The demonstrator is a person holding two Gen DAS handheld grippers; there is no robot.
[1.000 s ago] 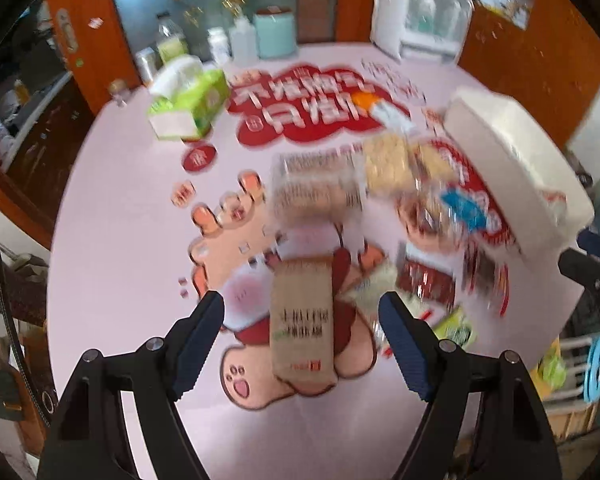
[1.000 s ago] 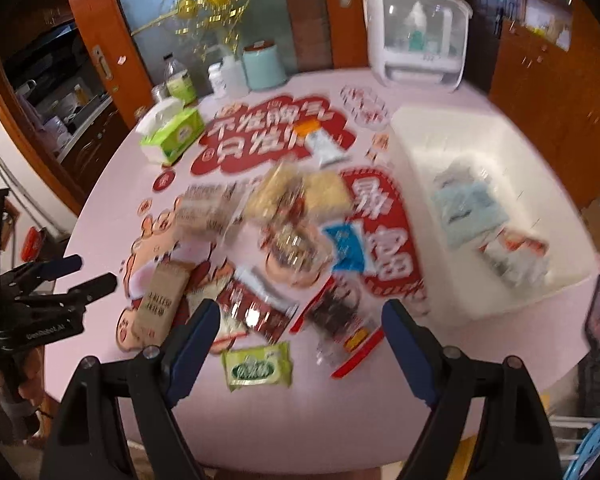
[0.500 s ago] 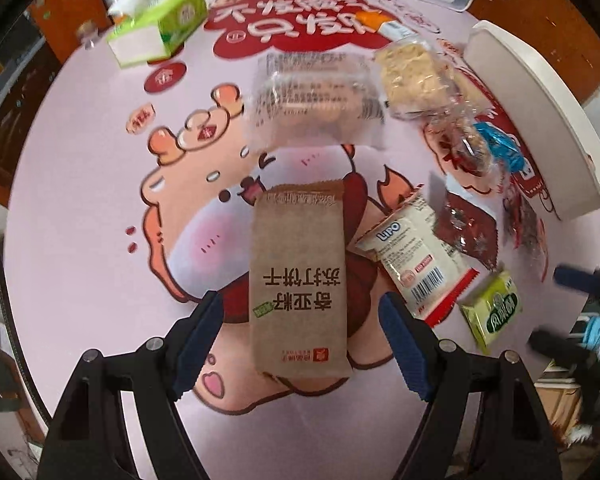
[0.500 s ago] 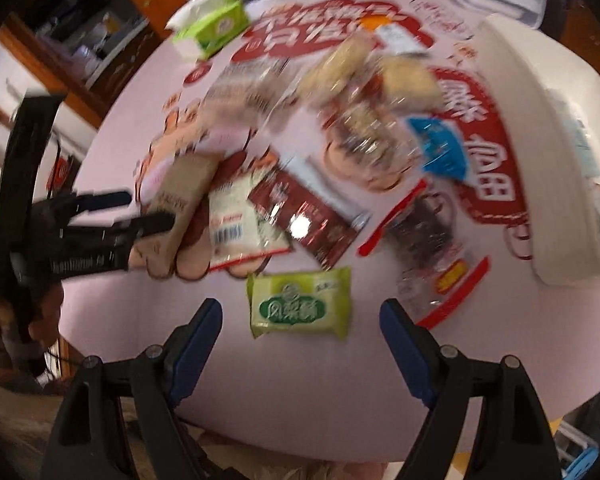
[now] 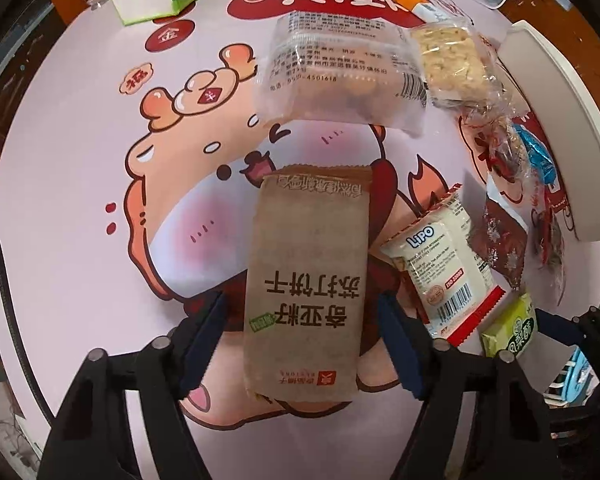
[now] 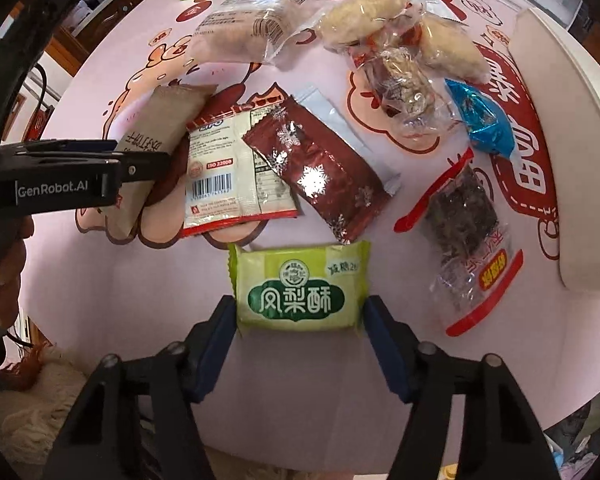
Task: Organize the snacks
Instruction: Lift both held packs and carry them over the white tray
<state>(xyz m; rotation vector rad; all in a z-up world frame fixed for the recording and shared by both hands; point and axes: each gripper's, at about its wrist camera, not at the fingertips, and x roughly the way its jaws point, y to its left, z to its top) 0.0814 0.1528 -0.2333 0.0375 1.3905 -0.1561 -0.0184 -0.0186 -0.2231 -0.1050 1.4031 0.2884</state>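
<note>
Two grippers straddle separate snacks near the desk's front edge: left gripper (image 5: 300, 328) around the brown cracker pack (image 5: 306, 280), right gripper (image 6: 298, 324) around the green pineapple cake (image 6: 300, 286), jaws closing but released, each lined up for lifting.

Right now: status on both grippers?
Left gripper closing around brown cracker pack. Right gripper closing around green pastry pack. Neither lifted. Nothing blocking.

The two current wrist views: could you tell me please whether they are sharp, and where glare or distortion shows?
Left wrist view: sharp, print on the brown cracker packet legible; fisheye bends the white bin at the edge. Right wrist view: also sharp; glare spots on the dark red foil packet, while the green pineapple cake packet reads clearly.
</note>
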